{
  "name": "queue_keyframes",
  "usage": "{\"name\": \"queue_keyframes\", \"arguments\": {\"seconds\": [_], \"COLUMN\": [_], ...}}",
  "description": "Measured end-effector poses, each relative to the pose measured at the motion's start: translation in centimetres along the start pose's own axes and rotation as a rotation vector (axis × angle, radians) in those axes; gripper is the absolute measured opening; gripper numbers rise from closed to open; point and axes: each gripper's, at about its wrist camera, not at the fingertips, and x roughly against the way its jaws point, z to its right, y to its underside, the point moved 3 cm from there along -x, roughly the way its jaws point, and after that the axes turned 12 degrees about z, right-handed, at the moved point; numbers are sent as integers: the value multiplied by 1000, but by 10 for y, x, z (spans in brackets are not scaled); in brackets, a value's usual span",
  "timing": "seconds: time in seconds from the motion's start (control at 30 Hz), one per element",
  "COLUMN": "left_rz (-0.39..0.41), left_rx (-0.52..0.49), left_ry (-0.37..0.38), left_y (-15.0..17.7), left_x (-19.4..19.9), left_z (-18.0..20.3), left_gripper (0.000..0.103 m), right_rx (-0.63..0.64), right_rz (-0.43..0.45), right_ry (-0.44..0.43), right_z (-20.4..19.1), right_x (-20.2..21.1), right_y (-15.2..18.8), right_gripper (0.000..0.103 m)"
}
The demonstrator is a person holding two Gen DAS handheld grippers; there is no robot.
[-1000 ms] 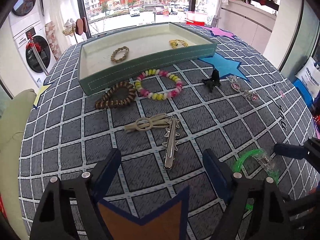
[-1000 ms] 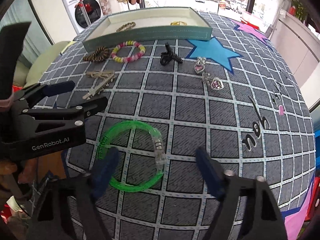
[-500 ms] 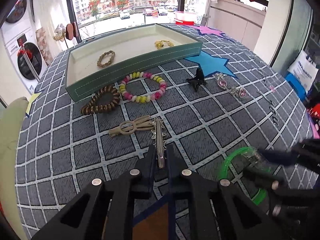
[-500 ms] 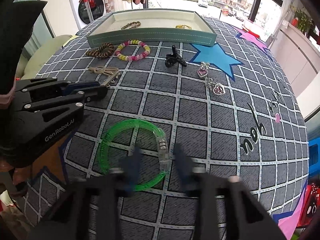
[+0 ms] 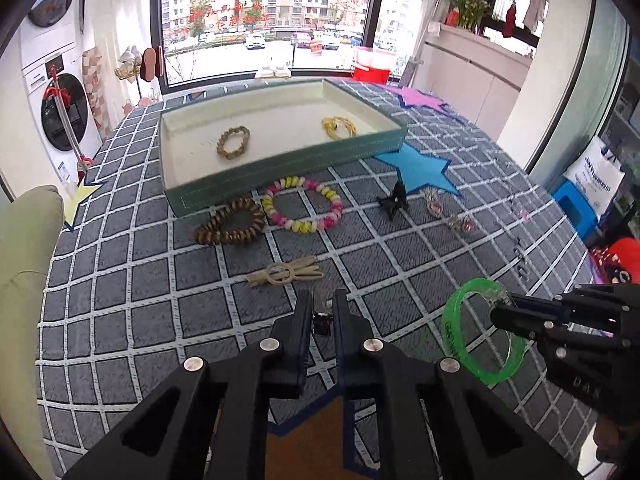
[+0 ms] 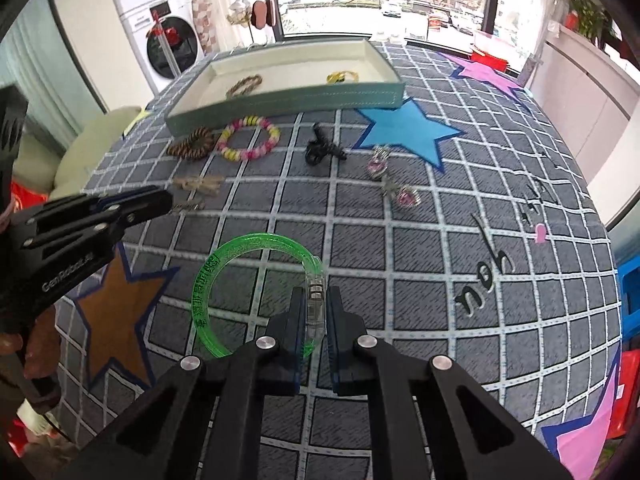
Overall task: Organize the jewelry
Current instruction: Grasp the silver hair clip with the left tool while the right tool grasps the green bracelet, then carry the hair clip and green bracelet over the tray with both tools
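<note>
A: What is changing compared with a second ago?

B: Both grippers are closing. A second back each was standing wide open over its piece; now the left gripper (image 5: 323, 307) is pinching its fingers nearly together on the silver spiked hair clip (image 5: 322, 314), and the right gripper (image 6: 316, 307) is clamping the clear clasp of the green bangle (image 6: 256, 292).

A: And the pieces are leaving the counter (image 5: 120, 320)?

B: It is looking that way. The clip is no longer lying beside the beige hair clip (image 5: 285, 273); only a short end is showing between the fingers. The bangle is tilting up in the left view (I cannot tell how far it is clearing the cloth).

A: Where is everything relative to the green tray (image 5: 280, 148)?

B: Both held pieces are sitting well in front of the tray. Just in front of its near wall the brown wooden bracelet (image 5: 231, 225) and the pink-and-yellow bead bracelet (image 5: 303, 209) are waiting. Inside it a braided bracelet (image 5: 233, 142) and a gold piece (image 5: 339, 126) are lying.

A: Meaning?

B: Two grasps are looking secured, so I judge the carry to the tray is coming next.
</note>
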Motion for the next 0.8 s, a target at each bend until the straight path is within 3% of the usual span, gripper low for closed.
{"name": "queue_keyframes", "arguments": {"seconds": [0.2, 0.5, 0.8], "left_rz": [24, 63, 130], "left_rx": [55, 61, 38], "left_ry": [24, 24, 6], "left_y": [-14, -36, -86], "left_x": [10, 19, 21], "left_z": [-11, -18, -30], "left_gripper": [24, 24, 24], "right_rx": [-41, -68, -63], "right_rz": [28, 62, 108], "right_ry": [-7, -34, -51], "right_z": [10, 16, 25], "right_x": [6, 9, 4], "right_y": [-15, -40, -100], "right_gripper": [11, 11, 11]}}
